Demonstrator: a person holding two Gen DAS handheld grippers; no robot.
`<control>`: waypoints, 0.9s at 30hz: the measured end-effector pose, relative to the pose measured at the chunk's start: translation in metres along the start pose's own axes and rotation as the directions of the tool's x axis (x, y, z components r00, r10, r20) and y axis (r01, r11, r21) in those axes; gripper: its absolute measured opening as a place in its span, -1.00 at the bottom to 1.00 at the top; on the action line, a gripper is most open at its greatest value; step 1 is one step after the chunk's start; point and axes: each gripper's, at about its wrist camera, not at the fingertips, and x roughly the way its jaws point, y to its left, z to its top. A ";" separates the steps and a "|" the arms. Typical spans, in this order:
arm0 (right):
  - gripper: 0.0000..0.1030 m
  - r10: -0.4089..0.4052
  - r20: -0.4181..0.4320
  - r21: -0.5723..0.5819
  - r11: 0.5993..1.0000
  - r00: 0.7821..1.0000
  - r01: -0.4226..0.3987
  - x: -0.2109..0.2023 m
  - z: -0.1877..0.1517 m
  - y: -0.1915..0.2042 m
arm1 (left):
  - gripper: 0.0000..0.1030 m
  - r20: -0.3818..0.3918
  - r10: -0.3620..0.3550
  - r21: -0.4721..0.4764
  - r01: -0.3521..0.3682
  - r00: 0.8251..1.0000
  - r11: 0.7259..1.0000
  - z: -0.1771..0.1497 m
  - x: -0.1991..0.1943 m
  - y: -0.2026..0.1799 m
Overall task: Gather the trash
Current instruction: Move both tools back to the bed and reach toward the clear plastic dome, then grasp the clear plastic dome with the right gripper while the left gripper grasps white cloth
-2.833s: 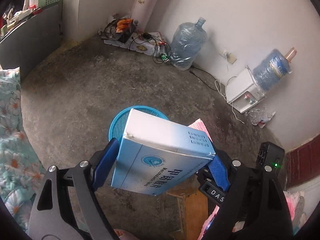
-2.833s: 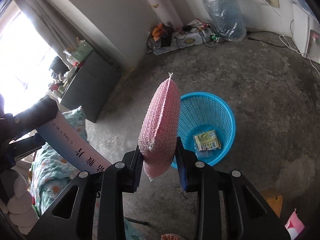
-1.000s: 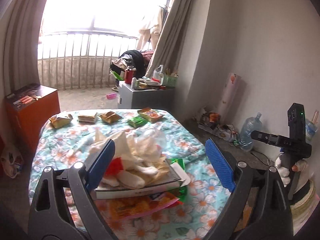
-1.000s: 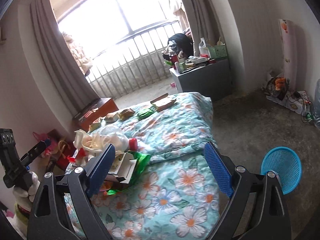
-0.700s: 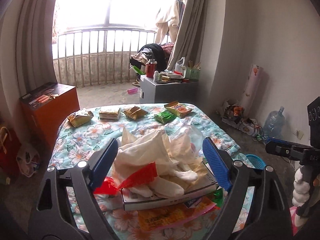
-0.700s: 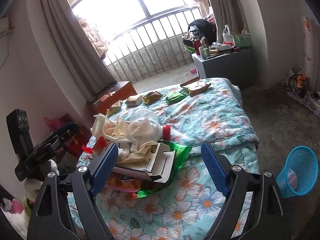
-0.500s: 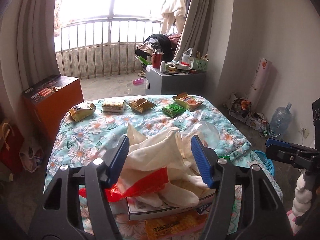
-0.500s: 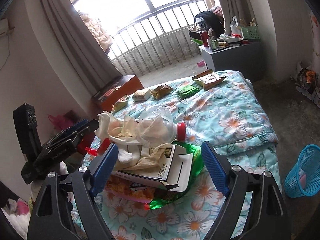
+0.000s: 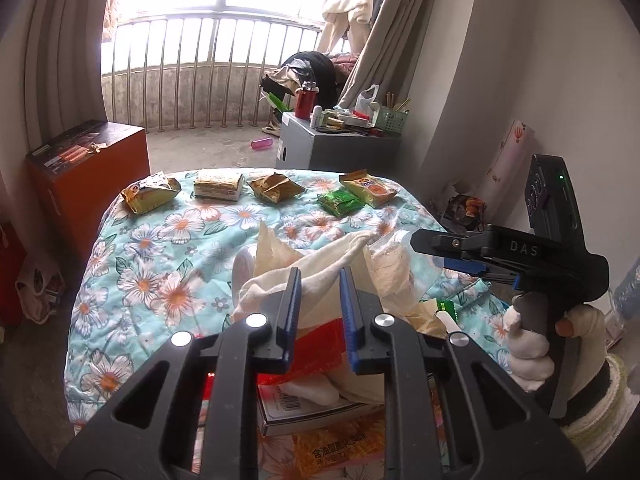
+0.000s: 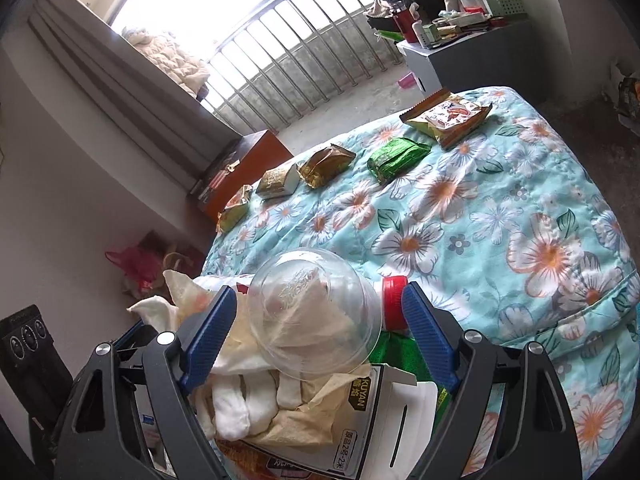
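Working over the bed (image 9: 168,248), whose floral quilt carries all the rubbish I'm after; it stretches ahead of both my grippers. Trash pile (image 10: 296,392) sits right under and between my 2 tools because it's heaped at the near edge, easiest to reach first. It rests on a flat white box (image 10: 384,432), directly below my right gripper, so the box acts as a tray for the loose stuff. Cream cloth (image 9: 320,268) is draped on top of the heap, so it's the first thing to grab: my left gripper (image 9: 318,312) has its jaws closing around a fold of it, cloth between the pads, though whether they pinch it yet I can't tell for sure. Clear plastic dome (image 10: 312,316) lies on the cloth, framed by my right gripper (image 10: 316,332), jaws spread wide on either side and not touching it, lined up for a wide grab, I'd judge. Red cap (image 10: 394,304) sits just inside the right-hand pad. 5 snack packets (image 9: 276,186) lie in a row far ahead, for later.
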 end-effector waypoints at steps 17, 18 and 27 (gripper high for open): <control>0.23 -0.007 0.006 0.002 1.000 1.000 0.007 0.005 0.000 0.003 | -0.13 0.048 -0.083 0.003 0.083 0.995 0.997 0.003 -0.022 -0.007; 0.23 -0.007 0.005 0.000 1.000 1.000 0.007 0.005 -0.001 0.004 | 0.06 0.062 -0.077 0.003 0.077 0.995 0.997 0.004 -0.023 -0.007; 0.23 -0.025 0.012 -0.017 1.000 1.000 0.025 0.005 -0.002 0.009 | -0.24 0.012 0.023 0.029 -0.023 1.000 0.999 0.015 0.008 -0.011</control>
